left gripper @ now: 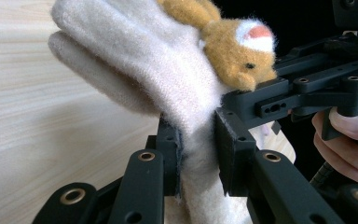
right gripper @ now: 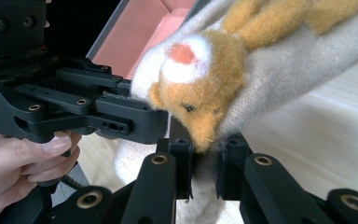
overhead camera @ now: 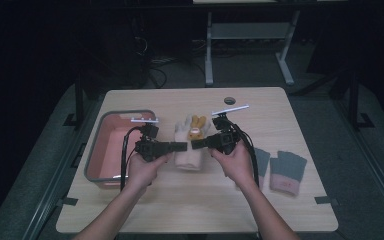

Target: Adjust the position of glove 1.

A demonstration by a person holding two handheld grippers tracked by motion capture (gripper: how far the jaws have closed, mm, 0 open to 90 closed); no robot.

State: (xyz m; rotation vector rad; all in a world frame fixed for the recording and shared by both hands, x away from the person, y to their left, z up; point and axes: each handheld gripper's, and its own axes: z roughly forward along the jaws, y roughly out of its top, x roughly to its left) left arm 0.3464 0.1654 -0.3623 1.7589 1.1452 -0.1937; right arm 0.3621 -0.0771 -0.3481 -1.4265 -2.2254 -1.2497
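We see a pale wood table (overhead camera: 180,200) in a dark room: one pink bin (overhead camera: 105,150) at centre left, two grey gloves (overhead camera: 288,170) lower right, and one cream bunny mitten (overhead camera: 190,145) at centre, grasped by both the left gripper (overhead camera: 180,146) and the right gripper (overhead camera: 197,144).

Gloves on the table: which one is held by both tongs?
The cream glove with the brown animal face, at the table's middle; the two grey gloves with pink cuffs lie untouched at the right.

surface: wooden table (overhead camera: 180,200) | on it: pink bin (overhead camera: 111,145), left; two grey mittens (overhead camera: 280,170), right
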